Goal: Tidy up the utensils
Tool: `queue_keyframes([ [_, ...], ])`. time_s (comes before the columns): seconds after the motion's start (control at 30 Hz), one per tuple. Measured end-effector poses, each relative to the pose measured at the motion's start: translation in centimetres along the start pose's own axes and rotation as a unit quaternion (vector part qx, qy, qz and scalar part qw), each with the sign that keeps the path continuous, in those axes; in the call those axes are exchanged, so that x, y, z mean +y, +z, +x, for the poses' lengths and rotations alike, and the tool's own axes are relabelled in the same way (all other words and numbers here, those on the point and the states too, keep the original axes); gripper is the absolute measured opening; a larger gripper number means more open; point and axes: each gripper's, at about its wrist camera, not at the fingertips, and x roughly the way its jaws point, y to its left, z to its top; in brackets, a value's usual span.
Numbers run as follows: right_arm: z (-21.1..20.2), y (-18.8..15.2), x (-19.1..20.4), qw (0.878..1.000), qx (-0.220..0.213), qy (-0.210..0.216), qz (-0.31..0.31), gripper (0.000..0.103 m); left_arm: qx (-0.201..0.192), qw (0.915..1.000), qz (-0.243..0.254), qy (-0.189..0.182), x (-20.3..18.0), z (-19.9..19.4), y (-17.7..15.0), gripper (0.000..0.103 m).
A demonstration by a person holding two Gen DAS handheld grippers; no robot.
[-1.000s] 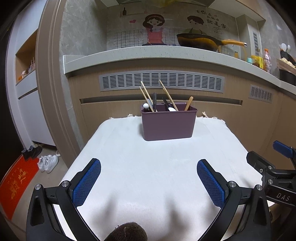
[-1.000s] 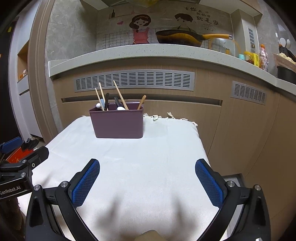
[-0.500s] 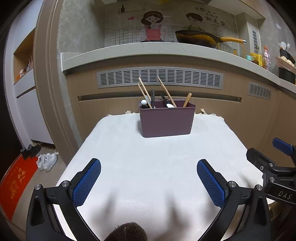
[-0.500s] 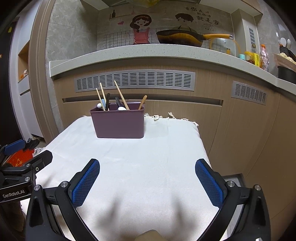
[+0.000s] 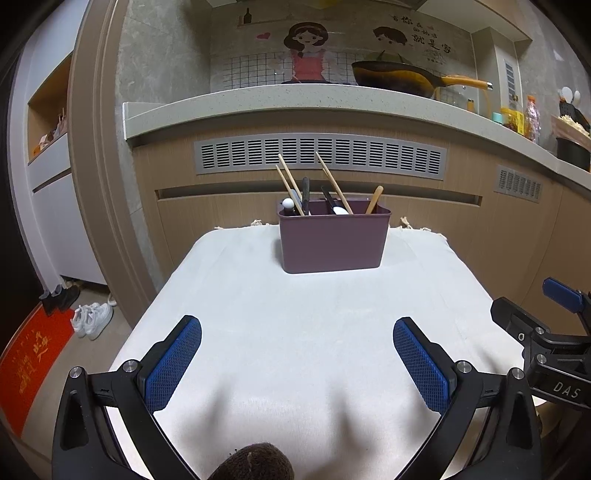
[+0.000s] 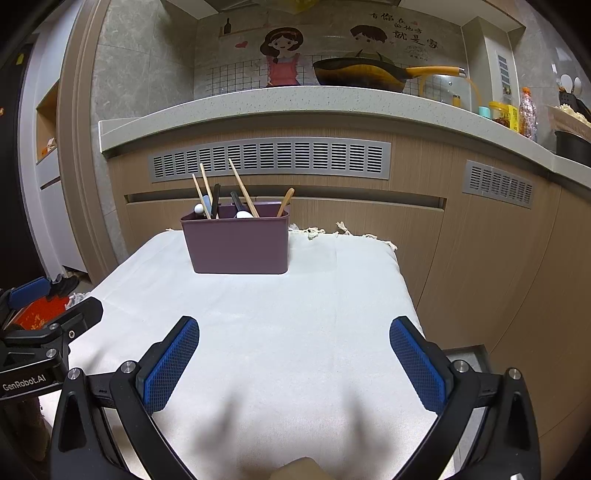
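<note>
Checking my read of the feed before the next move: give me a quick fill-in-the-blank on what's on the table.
1. The utensils stand in a ____-coloured caddy.
2. Both the left hand-held gripper and right hand-held gripper are ____.
3. The caddy sits on a ____ cloth.
4. The chopsticks lean toward the ____.

Answers: purple; open; white; left

— What lettering can you read from your two wrist cameras?

— On your left gripper [image 6: 33,332], at the near left of the right wrist view, "GenRobot.AI" in white. On your right gripper [image 5: 554,332], near right in the left wrist view, "DAS".

— Anything far off?

— Chinese characters on the wall decal [image 5: 424,33] and the red mat [image 5: 33,358]; too small for you to read.
</note>
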Motion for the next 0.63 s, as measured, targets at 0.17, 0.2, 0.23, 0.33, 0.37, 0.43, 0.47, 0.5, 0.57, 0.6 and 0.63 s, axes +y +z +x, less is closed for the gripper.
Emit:
queue_keyframes([
  [0.17, -0.03, -0.01, 0.01, 1.000, 0.000, 0.000, 0.001, 0.103, 0.001, 1.0000, 0.001, -0.001, -0.05, -0.06, -0.04, 0.103],
  [0.2, -0.01, -0.01, 0.02, 1.000, 0.000, 0.000, 0.000, 0.103, 0.001, 1.0000, 0.002, -0.001, -0.09, -0.08, -0.05, 0.103],
  [0.23, -0.03, -0.03, 0.01, 1.000, 0.000, 0.000, 0.001, 0.103, 0.002, 1.0000, 0.002, -0.002, -0.05, -0.07, -0.05, 0.103],
  [0.33, 0.02, -0.04, 0.02, 1.000, 0.001, 0.001, 0.000, 0.103, 0.002, 1.0000, 0.003, -0.002, -0.08, -0.08, -0.07, 0.103],
  [0.37, 0.02, -0.05, 0.03, 1.000, 0.001, 0.001, 0.000, 0.103, 0.002, 1.0000, 0.003, -0.003, -0.05, -0.05, -0.07, 0.103],
  [0.43, 0.04, -0.10, 0.02, 1.000, 0.001, 0.003, -0.001, 0.103, 0.002, 1.0000, 0.003, -0.003, -0.09, -0.08, -0.07, 0.103],
  [0.47, 0.02, -0.12, 0.03, 1.000, 0.001, 0.003, -0.001, 0.103, 0.002, 1.0000, 0.003, -0.002, -0.09, -0.07, -0.07, 0.103],
  [0.5, 0.04, -0.11, 0.03, 1.000, 0.001, 0.002, -0.001, 0.103, 0.002, 1.0000, 0.003, -0.002, -0.15, -0.10, -0.10, 0.103],
  [0.57, 0.06, -0.14, 0.04, 1.000, 0.000, 0.002, 0.000, 0.103, 0.001, 1.0000, 0.003, -0.003, -0.05, -0.06, -0.10, 0.103],
  [0.6, 0.07, -0.11, -0.01, 1.000, 0.001, 0.003, 0.000, 0.103, 0.000, 1.0000, 0.004, -0.003, -0.11, -0.09, -0.14, 0.103],
  [0.63, 0.12, -0.14, 0.00, 1.000, 0.002, 0.003, 0.000, 0.103, 0.001, 1.0000, 0.004, -0.003, -0.10, -0.07, -0.16, 0.103],
])
